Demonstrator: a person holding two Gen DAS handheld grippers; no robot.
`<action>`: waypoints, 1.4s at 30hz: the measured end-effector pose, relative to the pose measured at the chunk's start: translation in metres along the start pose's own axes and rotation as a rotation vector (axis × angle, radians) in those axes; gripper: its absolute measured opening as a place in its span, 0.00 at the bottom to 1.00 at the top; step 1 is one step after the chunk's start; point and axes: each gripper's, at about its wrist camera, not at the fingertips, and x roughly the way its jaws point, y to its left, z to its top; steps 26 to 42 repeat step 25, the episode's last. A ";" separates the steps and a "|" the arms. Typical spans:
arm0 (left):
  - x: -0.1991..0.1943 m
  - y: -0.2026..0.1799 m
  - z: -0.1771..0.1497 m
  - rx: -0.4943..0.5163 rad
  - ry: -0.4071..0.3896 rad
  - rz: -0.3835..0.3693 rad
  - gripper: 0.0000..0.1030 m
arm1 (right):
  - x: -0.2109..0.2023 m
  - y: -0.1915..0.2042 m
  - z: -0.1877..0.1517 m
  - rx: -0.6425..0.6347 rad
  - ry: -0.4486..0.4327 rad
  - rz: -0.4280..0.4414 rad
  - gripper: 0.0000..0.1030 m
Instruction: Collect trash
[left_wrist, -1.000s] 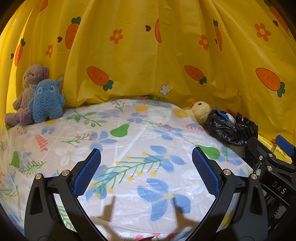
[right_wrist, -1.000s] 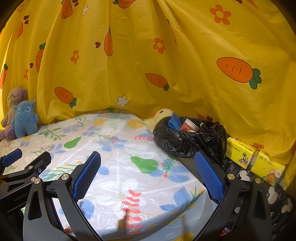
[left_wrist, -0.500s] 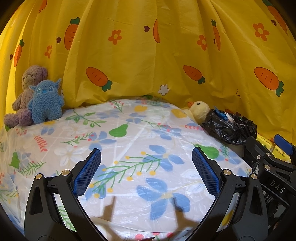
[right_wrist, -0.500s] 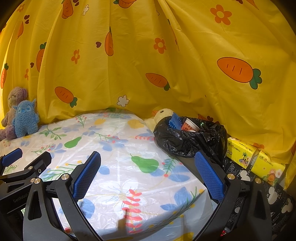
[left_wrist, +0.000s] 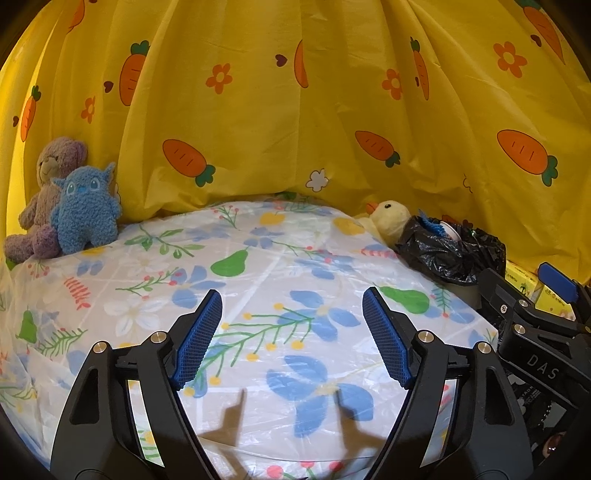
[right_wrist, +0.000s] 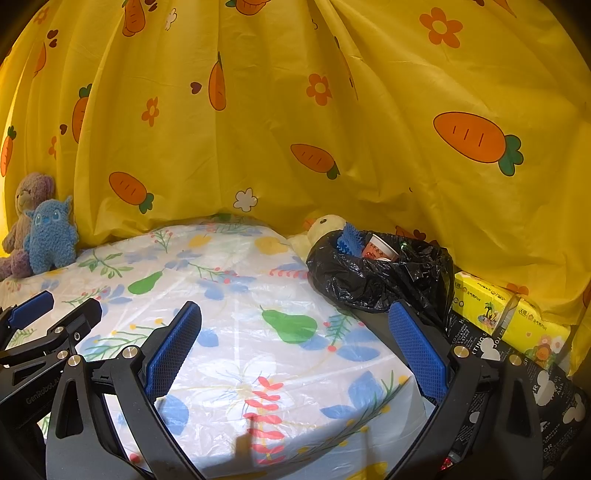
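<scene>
The black trash bag (right_wrist: 380, 275) was seen at the far right edge of the table (right_wrist: 236, 332), ahead and to the right of both tools, with the yellow duck toy (right_wrist: 325, 229) just behind it on its left. It lay nearer the right gripper (right_wrist: 295, 354), whose right finger overlapped the bag's near edge in the right wrist view, though contact could not be confirmed. The left gripper (left_wrist: 291, 339) was placed further to the left, with the bag (left_wrist: 450, 251) well off to its right. The right gripper's jaws were held wide apart with nothing between them; the left gripper's jaws had just been closing partway, and only the bare flowered cloth was seen between them. No loose trash was seen on the cloth. Inside the bag a paper cup (right_wrist: 380, 248) and a blue spiky object (right_wrist: 347, 240) were visible; the rest of its contents were hidden by its folds, and its base was cut off by the right finger.
</scene>
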 end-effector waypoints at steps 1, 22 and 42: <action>0.000 0.000 0.000 0.000 -0.001 0.000 0.75 | 0.000 0.000 0.000 0.000 -0.001 -0.001 0.95; -0.003 0.007 0.001 0.010 -0.017 0.037 0.82 | -0.002 0.007 -0.001 -0.001 0.000 0.006 0.95; -0.002 0.010 0.000 -0.003 -0.014 0.035 0.82 | -0.001 0.005 0.000 0.000 0.000 0.005 0.95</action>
